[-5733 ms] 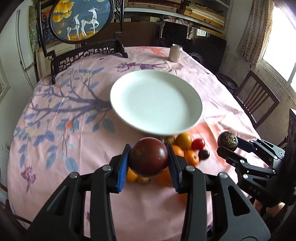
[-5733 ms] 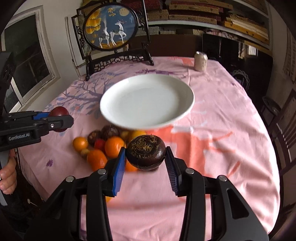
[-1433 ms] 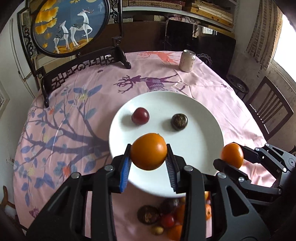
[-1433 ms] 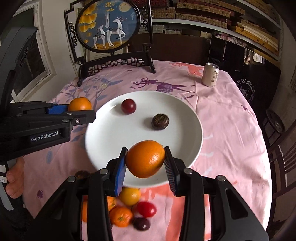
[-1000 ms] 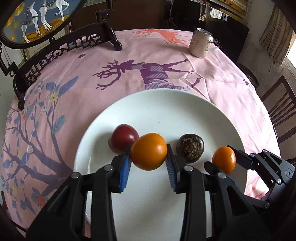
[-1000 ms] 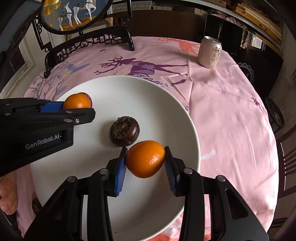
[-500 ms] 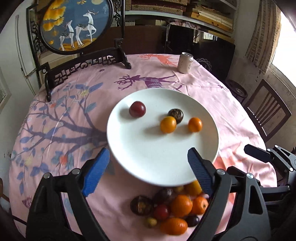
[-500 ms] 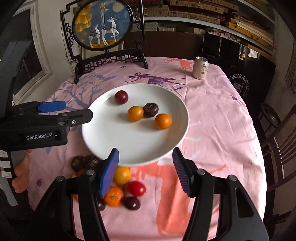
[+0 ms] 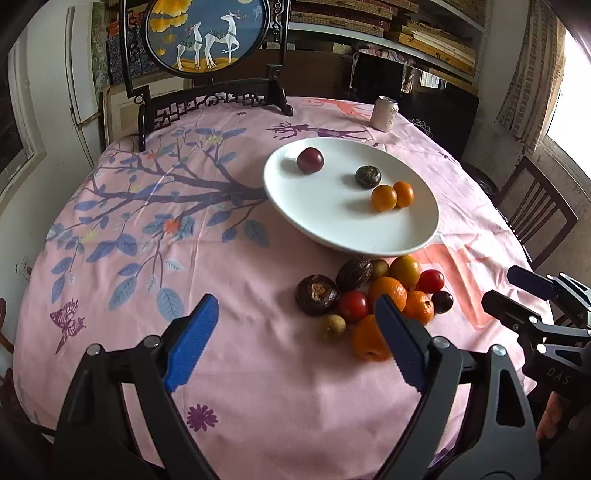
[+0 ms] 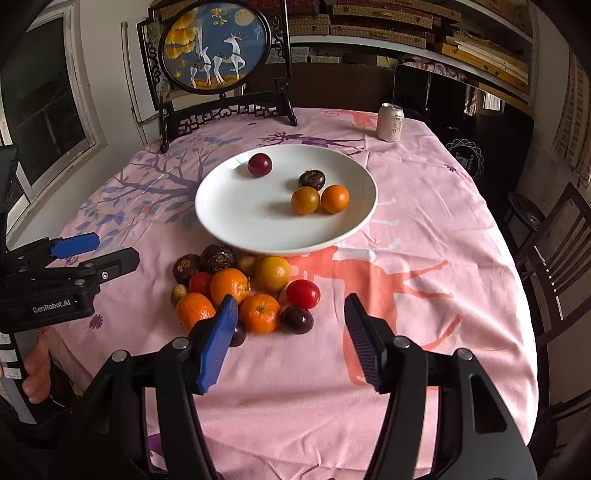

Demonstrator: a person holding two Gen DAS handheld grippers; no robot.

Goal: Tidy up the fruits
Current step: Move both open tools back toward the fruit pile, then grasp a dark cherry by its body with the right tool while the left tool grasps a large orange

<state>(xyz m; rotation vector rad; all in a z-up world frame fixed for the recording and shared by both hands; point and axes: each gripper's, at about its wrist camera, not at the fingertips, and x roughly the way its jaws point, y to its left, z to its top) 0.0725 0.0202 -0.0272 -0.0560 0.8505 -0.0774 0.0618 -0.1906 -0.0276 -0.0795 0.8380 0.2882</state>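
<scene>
A white plate (image 9: 332, 225) (image 10: 236, 218) on the pink tablecloth holds a dark red plum (image 9: 309, 160) (image 10: 259, 164), a dark brown fruit (image 9: 368, 176) (image 10: 311, 178) and two orange fruits (image 9: 384, 198) (image 10: 334, 198). A pile of oranges, tomatoes and dark fruits (image 9: 369, 295) (image 10: 243, 288) lies on the cloth in front of the plate. My left gripper (image 9: 295, 314) is open and empty, just left of the pile. My right gripper (image 10: 290, 306) is open and empty, over the pile's near right edge.
A drink can (image 9: 384, 113) (image 10: 390, 122) stands at the far right of the table. A framed deer screen (image 9: 207, 33) (image 10: 216, 48) stands at the far edge. A wooden chair (image 9: 535, 218) (image 10: 554, 251) is on the right.
Both grippers let go of their orange fruits onto the plate, opened, and drew back toward the pile at the table's near side. The left gripper has shifted leftward.
</scene>
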